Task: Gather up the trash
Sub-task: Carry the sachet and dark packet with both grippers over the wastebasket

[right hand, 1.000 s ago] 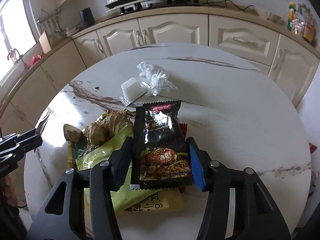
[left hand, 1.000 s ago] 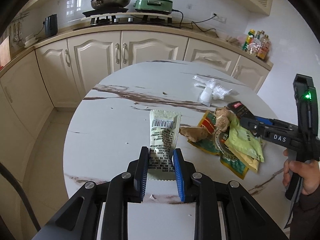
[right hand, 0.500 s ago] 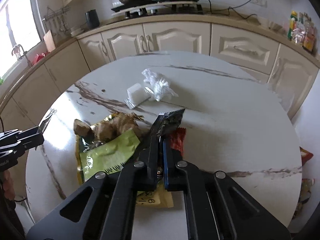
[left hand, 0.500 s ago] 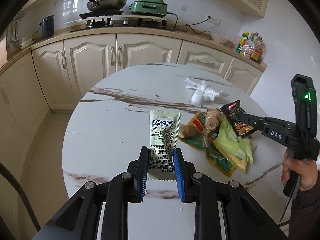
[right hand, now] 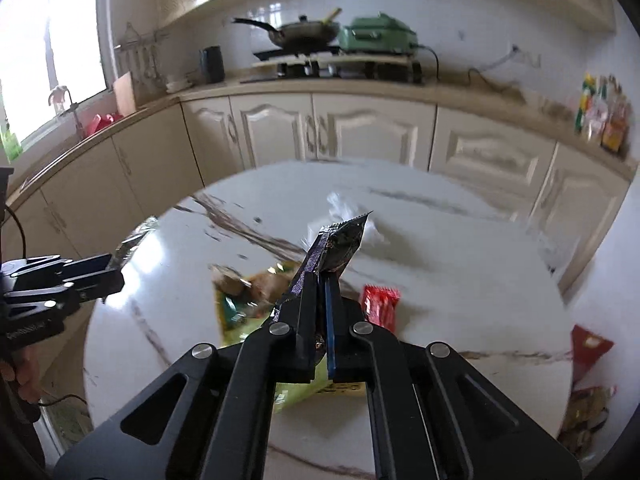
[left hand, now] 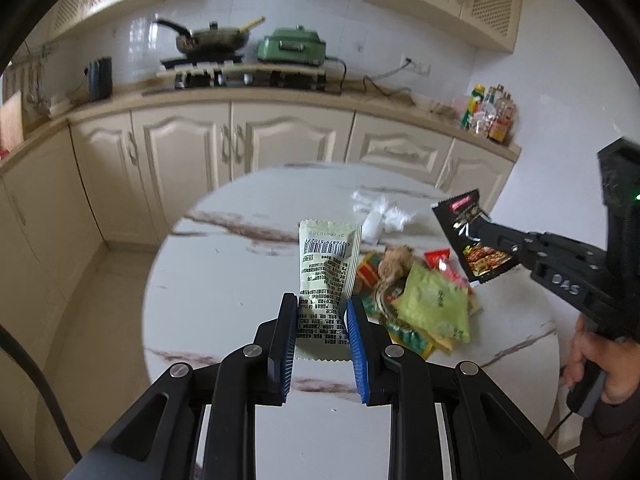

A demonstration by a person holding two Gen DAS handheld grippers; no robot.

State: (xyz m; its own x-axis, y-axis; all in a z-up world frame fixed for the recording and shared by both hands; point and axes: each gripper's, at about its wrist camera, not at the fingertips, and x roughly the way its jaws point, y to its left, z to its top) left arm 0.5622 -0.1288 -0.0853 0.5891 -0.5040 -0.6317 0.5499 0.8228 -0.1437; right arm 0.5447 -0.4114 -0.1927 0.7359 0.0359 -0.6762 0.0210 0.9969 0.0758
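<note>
Above a round marble table [left hand: 208, 280] in a cream-cabinet kitchen, the left gripper [left hand: 322, 312] clamps the lower end of a pale green snack packet [left hand: 326, 268], whose bottom edge is hidden between the blue pads, while the right gripper [right hand: 320, 280] is clenched tight on a black snack wrapper [right hand: 340, 248] that shows nearly edge-on in its own camera, its print unreadable there. Both packets hang clear of the tabletop, above a heap of leftover trash [left hand: 420, 300] made of a yellow-green sachet, ginger root and overlapping wrappers partly covered by one another. A crumpled clear plastic bag [left hand: 380, 212] behind is blurred, and only part of the person's hand [left hand: 600, 364] shows at the frame edge.
</note>
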